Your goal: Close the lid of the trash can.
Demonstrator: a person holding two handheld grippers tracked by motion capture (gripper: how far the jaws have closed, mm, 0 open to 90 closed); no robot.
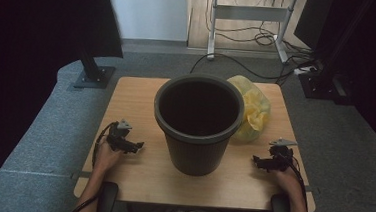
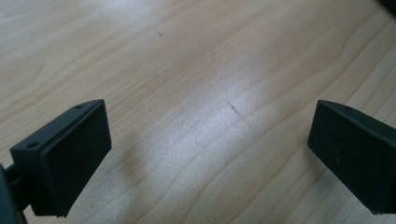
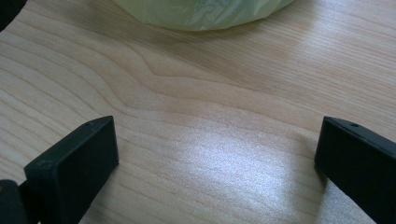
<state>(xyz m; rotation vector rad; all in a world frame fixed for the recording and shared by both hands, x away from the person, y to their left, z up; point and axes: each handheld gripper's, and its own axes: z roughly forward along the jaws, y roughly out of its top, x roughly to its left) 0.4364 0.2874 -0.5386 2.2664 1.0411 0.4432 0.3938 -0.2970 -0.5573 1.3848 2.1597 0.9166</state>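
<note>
The work in hand looked like fitting the yellow plastic bag [image 1: 252, 110] into the dark waste bin [image 1: 198, 121], which stood upright mid-surface with the bag bunched just behind its right side, touching it. To do it well, the right tool [image 1: 264, 163] would have needed to reach forward past the bin and pinch a loose fold near the bag's edge, not the bulk, while the left tool [image 1: 132, 145] steadied the rim. Both tools lay low over the wooden surface [image 1: 136, 95], one either side of the bin, jaws spread wide and holding nothing, hands resting near the front edge.
</note>
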